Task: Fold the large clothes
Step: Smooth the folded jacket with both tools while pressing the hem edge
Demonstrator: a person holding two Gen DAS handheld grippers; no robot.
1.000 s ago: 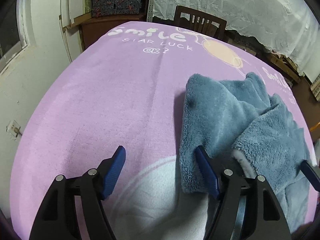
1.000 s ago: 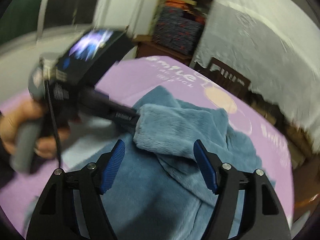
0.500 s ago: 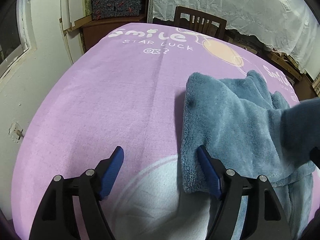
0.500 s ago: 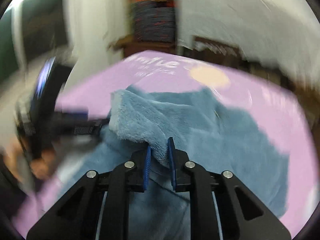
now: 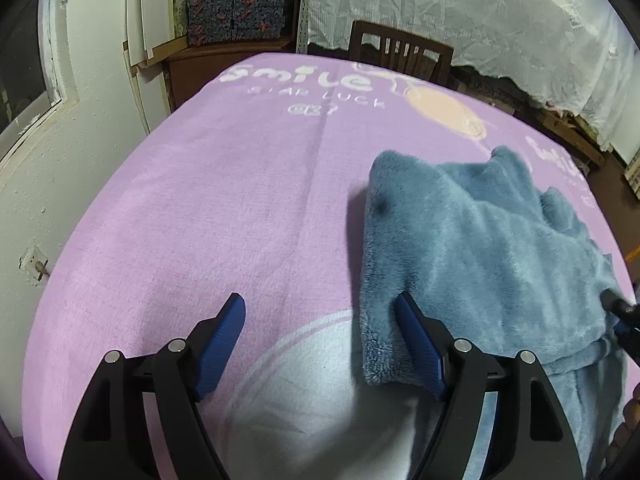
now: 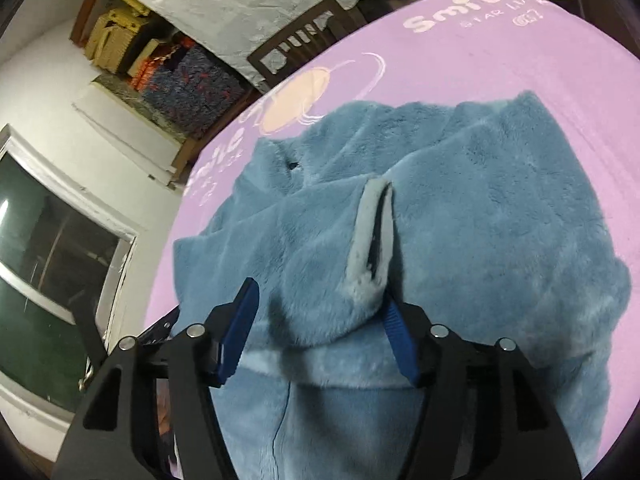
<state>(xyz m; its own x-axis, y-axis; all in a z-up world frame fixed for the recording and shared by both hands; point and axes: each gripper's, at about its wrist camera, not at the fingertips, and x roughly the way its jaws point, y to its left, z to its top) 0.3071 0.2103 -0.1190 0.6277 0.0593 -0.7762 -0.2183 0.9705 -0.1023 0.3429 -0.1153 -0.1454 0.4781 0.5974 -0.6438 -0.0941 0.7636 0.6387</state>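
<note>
One blue fleece garment (image 5: 480, 248) lies bunched on one purple blanket (image 5: 240, 208) printed with white "Smile" lettering; it sits on the right part of the blanket as the left wrist camera shows it, with the sleeve end (image 6: 374, 240) laid on top, pale lining showing at its cuff.

Two grippers. The left gripper (image 5: 320, 340) hovers with jaws wide, nothing between them; its right finger sits just above the near left edge of the garment, left finger over bare blanket. The right gripper (image 6: 320, 328) has jaws parted about halfway and has just been opening; the sleeve end lies between them, with a clear gap at the left pad. The right pad looks close to the cuff, contact there cannot be told. So the sleeve looks let go, lying on the body of the garment.

One wooden chair (image 5: 400, 54) stands at the blanket's far edge. One white lace cloth (image 5: 480, 20) hangs behind it. One stack of dark patterned boxes (image 5: 236, 0) at back left.

Edges: the garment's left edge runs straight, far to near. Wide bare blanket to its left and beyond it. A white wall (image 5: 60, 180) sits close along the blanket's left side.
</note>
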